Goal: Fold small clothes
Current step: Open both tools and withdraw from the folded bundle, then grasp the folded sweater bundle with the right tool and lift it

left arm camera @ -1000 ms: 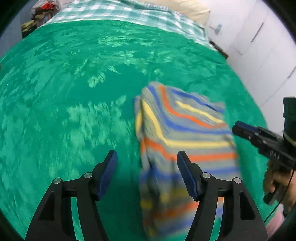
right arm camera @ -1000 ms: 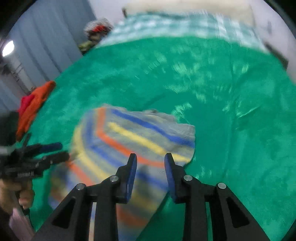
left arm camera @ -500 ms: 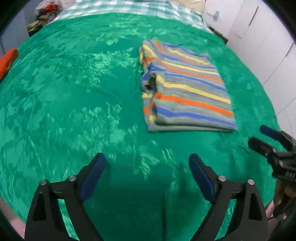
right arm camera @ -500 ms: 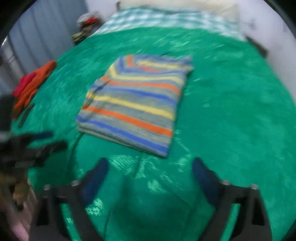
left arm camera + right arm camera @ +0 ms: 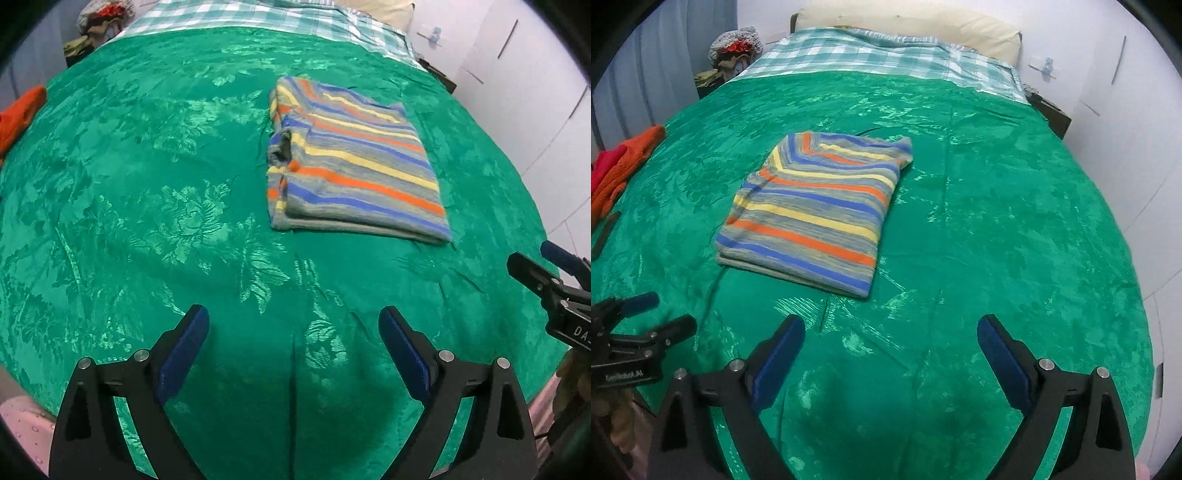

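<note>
A striped garment (image 5: 354,162) in grey, blue, orange and yellow lies folded into a flat rectangle on the green bedspread (image 5: 147,206). It also shows in the right wrist view (image 5: 816,210). My left gripper (image 5: 293,350) is open and empty, low near the bed's front edge, well short of the garment. My right gripper (image 5: 890,358) is open and empty too, near the front edge. Each gripper shows at the side of the other's view: the right one (image 5: 546,266), the left one (image 5: 650,314).
Orange and red clothes (image 5: 620,162) lie at the bed's left edge. A checked sheet (image 5: 879,51) and a pillow (image 5: 908,22) are at the head. A pile of clothes (image 5: 735,51) sits beyond the far left corner. White cupboards (image 5: 535,74) stand on the right.
Both grippers let go of the striped garment and opened wide. They pulled back toward the bed's front edge. The garment now lies flat and folded.
</note>
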Tool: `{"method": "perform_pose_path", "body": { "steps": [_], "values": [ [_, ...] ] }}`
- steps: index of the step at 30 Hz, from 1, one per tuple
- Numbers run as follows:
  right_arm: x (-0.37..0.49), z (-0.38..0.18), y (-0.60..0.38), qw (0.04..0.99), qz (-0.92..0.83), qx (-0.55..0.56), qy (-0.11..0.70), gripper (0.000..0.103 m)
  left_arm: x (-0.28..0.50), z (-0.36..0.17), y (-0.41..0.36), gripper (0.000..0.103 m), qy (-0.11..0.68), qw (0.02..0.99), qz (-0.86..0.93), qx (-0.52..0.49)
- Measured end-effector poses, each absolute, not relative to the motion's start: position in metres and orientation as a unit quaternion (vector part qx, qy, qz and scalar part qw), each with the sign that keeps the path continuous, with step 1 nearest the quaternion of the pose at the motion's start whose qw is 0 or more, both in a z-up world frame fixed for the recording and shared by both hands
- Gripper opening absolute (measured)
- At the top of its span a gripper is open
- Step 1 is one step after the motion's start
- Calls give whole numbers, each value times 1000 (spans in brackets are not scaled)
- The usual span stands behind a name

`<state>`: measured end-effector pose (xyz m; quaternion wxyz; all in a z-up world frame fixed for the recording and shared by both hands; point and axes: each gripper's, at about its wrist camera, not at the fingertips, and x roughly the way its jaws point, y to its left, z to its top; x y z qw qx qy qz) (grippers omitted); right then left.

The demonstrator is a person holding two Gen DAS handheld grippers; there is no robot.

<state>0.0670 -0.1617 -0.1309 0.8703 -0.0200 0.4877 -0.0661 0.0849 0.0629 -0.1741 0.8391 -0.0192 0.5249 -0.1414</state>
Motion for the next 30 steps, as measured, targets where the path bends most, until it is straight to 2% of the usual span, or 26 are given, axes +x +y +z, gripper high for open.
{"method": "perform_pose_path", "body": {
  "steps": [14,17,21,24,28,30],
  "values": [
    [63,-142,-163,862,-72,-16,501,100,89,-189,57,94,542,829,-140,-3],
    [62,-154,-168,858,-39,21,513,100,102,-193,62,94,553,820,-150,-9],
    [77,-172,-198,843,0,115,526,100,152,-175,83,95,533,828,-157,-73],
    [110,-169,-226,854,-12,146,500,100,211,-170,90,95,521,831,-162,-108],
    [171,-177,-248,849,46,228,474,100,276,-192,76,95,541,814,-174,-123],
    [197,-193,-251,833,65,263,482,95,301,-209,64,95,557,801,-177,-130]
  ]
}}
